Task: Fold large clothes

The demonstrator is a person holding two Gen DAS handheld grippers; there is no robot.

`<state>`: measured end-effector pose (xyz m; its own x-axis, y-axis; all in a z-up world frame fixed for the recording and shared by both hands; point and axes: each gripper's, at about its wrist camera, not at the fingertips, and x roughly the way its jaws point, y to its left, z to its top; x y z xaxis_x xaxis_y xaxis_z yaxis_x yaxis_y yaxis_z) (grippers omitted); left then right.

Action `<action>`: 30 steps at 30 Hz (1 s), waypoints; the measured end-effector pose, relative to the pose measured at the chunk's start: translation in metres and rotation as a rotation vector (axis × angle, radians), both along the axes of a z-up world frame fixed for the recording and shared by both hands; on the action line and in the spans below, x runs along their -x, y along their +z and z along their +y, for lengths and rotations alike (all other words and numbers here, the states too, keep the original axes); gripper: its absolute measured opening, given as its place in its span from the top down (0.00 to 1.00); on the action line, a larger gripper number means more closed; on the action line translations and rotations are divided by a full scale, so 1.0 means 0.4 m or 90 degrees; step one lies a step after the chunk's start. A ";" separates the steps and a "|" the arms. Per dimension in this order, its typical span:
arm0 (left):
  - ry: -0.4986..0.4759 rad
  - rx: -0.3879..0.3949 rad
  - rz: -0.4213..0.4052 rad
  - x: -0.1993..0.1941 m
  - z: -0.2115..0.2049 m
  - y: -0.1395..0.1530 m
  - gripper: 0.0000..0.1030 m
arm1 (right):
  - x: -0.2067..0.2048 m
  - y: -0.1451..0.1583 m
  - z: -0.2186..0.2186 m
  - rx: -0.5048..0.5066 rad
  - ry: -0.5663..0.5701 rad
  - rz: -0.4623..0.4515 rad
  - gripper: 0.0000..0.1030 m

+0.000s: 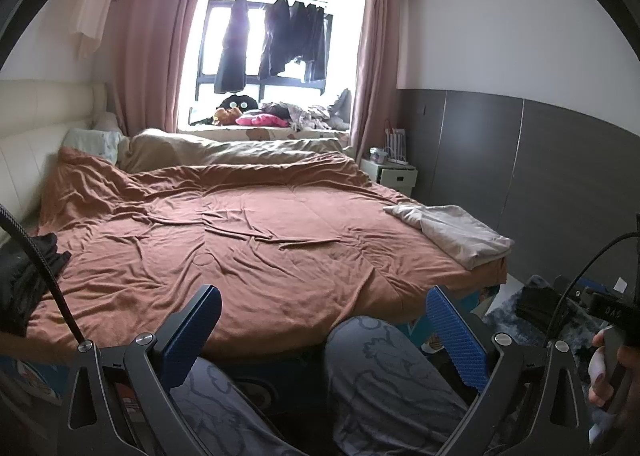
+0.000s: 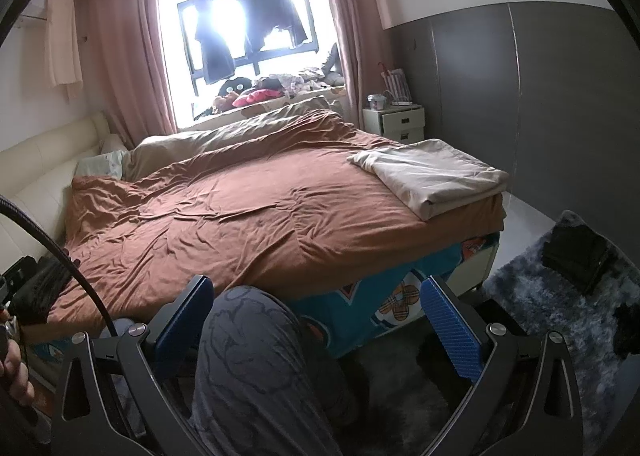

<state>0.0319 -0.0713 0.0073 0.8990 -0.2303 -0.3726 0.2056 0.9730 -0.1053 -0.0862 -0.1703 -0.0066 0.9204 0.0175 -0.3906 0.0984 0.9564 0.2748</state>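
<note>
A folded beige garment lies at the right front corner of the bed; it also shows in the right wrist view. A dark garment lies at the bed's left edge, also in the right wrist view. My left gripper is open and empty, held low over the person's knees in front of the bed. My right gripper is open and empty, also low by the bed's near edge, over a knee.
A brown duvet covers the bed. A white nightstand stands at the far right by the grey wall panels. A grey shaggy rug with a dark folded item lies on the floor at right. Clothes hang at the window.
</note>
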 end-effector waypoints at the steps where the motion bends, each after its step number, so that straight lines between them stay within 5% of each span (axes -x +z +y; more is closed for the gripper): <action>1: 0.001 -0.001 0.000 0.000 -0.001 0.000 0.00 | 0.000 0.000 0.000 -0.001 0.001 0.000 0.00; 30: -0.015 -0.003 -0.020 0.038 -0.005 0.009 0.00 | 0.009 -0.004 -0.052 0.008 0.004 -0.009 0.00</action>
